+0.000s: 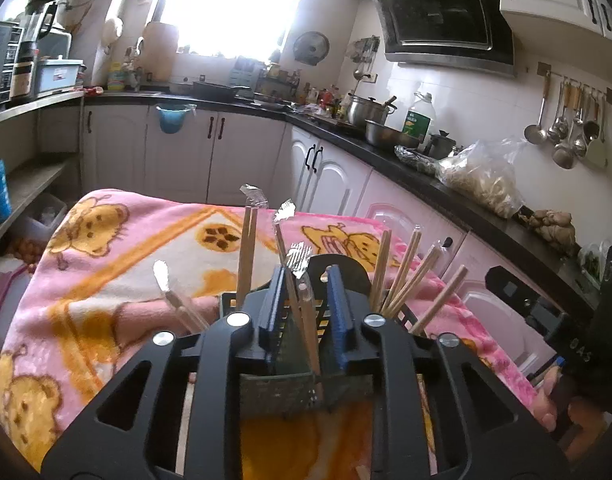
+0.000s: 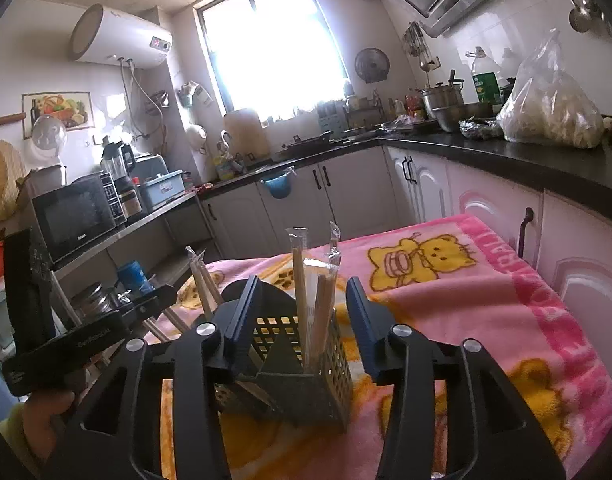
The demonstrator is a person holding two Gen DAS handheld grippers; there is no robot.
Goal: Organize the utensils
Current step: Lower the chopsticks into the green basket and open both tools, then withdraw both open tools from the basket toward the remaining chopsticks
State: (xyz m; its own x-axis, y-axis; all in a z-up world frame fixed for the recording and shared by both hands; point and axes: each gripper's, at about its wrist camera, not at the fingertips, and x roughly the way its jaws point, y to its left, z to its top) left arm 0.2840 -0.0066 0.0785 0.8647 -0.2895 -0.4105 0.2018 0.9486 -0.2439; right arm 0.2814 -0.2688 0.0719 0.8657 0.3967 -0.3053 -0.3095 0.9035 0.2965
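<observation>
The perforated utensil caddy (image 2: 306, 360) stands upright on the pink cartoon blanket (image 2: 485, 300) covering the tabletop, near the blanket's near edge. Wrapped chopsticks (image 2: 321, 300) stand upright in its compartments; further pairs (image 1: 405, 276) lean outward at its right side in the left wrist view. The left claw (image 1: 304, 300) is positioned at the caddy with its blue pads narrowly spread; a wrapped utensil (image 1: 302, 300) stands between them, and contact cannot be determined. The right claw (image 2: 302, 312) is spread wide, one pad on each side of the caddy, not touching it. A dark countertop (image 2: 505, 156) runs behind.
</observation>
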